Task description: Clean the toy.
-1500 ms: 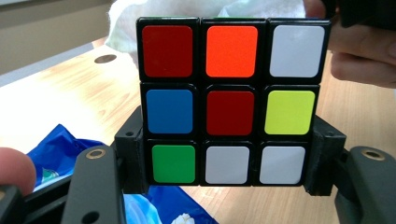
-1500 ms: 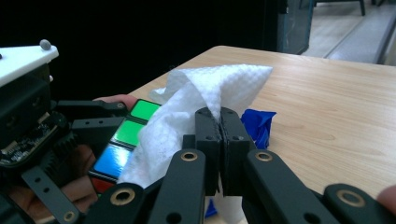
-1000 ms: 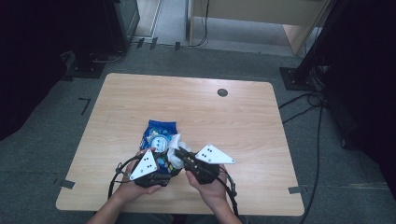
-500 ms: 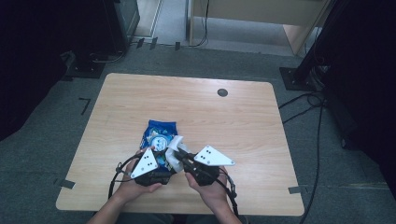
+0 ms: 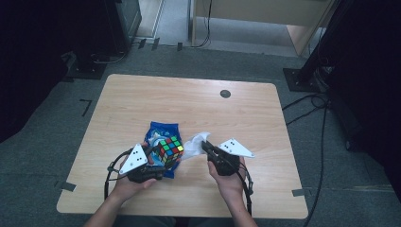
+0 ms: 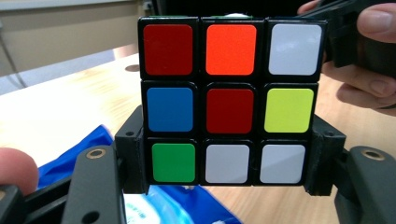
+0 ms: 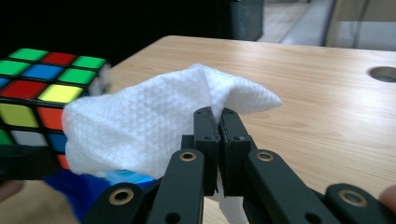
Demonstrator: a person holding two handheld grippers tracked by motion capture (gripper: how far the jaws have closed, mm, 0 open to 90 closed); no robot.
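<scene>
While we are clamping one cube [image 6: 229,100] in our left claw [image 5: 163,161], our right claw [image 7: 219,122] is pinching one white wipe [image 7: 154,126]. One blue packet [image 5: 161,131] is lying half hidden beneath them on the bench [image 5: 246,113].

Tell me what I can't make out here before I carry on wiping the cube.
- Rubik's cube, left gripper view: its other faces are turned away, and the left gripper covers its lower side edges.
- White wipe, right gripper view: its lower end is hidden behind the right gripper.
- Blue packet, high view: print too small, the cube covers much of it.
- Cube against wipe: contact unclear.
</scene>
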